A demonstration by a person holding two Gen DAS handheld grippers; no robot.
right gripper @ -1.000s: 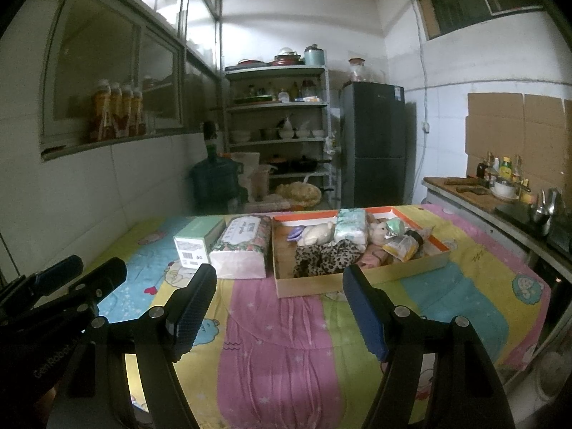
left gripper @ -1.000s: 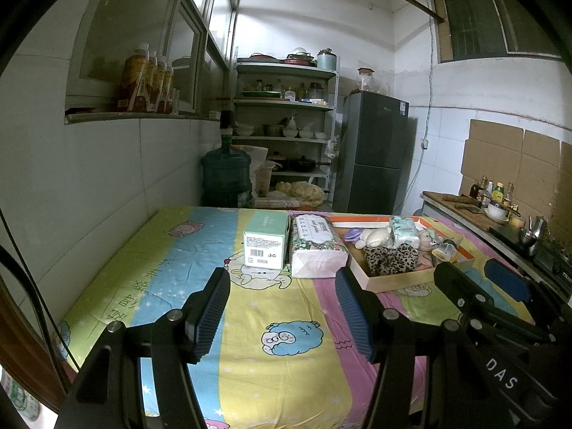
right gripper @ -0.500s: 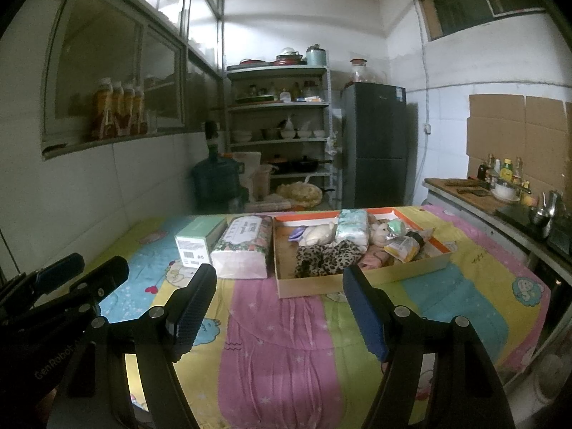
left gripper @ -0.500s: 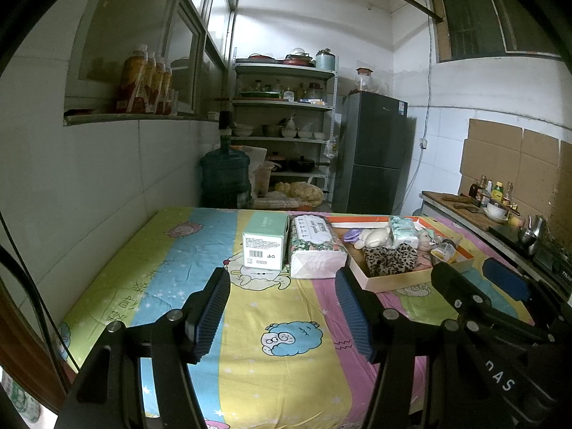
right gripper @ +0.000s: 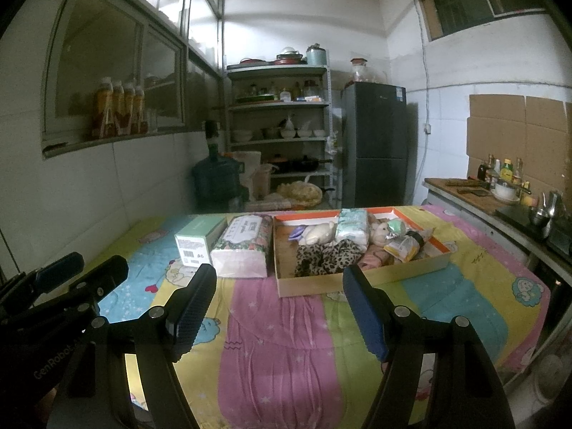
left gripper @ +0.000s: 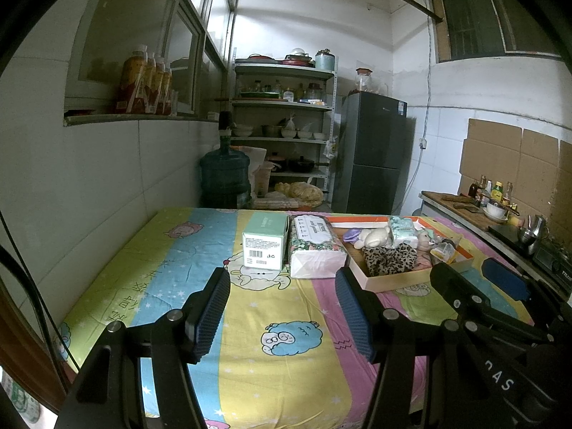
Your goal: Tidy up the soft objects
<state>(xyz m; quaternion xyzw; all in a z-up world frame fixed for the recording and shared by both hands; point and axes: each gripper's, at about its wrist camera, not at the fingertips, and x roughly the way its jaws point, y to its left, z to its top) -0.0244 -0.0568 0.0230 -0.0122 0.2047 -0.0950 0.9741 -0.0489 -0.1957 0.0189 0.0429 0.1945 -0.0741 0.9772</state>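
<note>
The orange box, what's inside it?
The orange box holds leopard cloth, a white plush, a tissue pack and snack bags. Anything underneath is hidden.

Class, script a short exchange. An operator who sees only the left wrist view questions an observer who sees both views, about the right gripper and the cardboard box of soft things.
Operator: I see the right gripper only from the side. Is it holding anything?
Observer: No. Its jaws stand open, with nothing but the sheet showing between them.
Operator: That gripper hides much of the sheet to the right of the cardboard box. What lies there?
Observer: Only sheet: a blue stripe, a cartoon figure, then the pink edge.
</note>
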